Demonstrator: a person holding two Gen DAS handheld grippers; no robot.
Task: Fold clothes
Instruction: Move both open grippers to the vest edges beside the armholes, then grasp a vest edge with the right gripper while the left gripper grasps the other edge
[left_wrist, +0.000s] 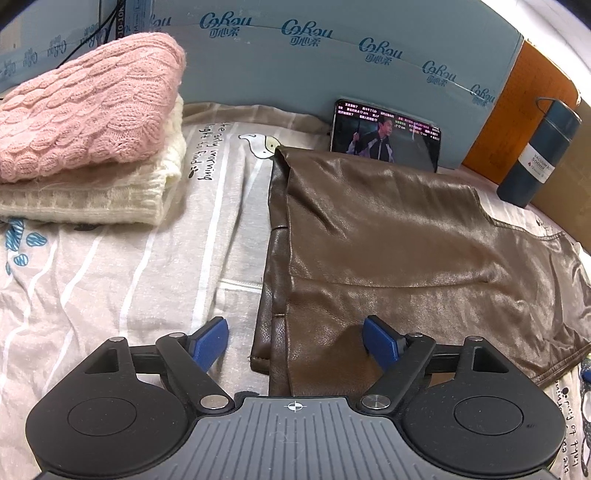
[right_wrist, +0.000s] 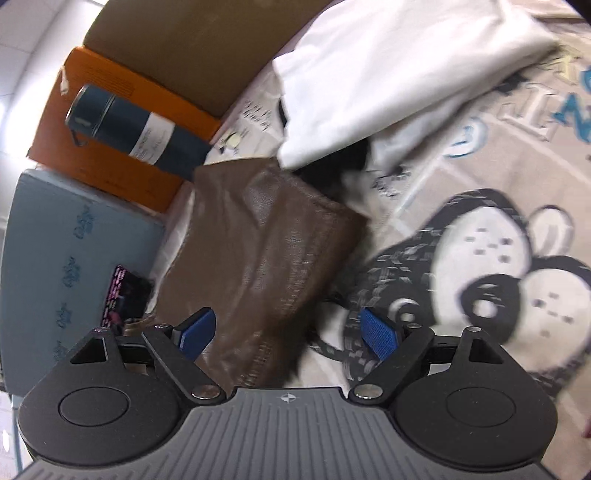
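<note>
Leather garment (left_wrist: 406, 251) partly folded; knit sweaters (left_wrist: 88, 122) stacked upper left.
Left gripper (left_wrist: 295, 341) and right gripper (right_wrist: 288, 334) wide, empty; white garment (right_wrist: 388, 74) unfolded.

**Bystanders on the bed**

A phone (left_wrist: 386, 136) playing video leans against the blue printed board (left_wrist: 314, 74) at upper centre. At far right a dark teal flask (left_wrist: 535, 155) stands beside an orange box (left_wrist: 517, 110). Cartoon-printed bedsheet (left_wrist: 110, 258) underlies everything.

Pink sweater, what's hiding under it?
Under the pink sweater lies a folded cream sweater, stacked on the printed bedsheet. Only the cream one's front and right edges show; the rest is covered, so anything else beneath cannot be seen.
</note>
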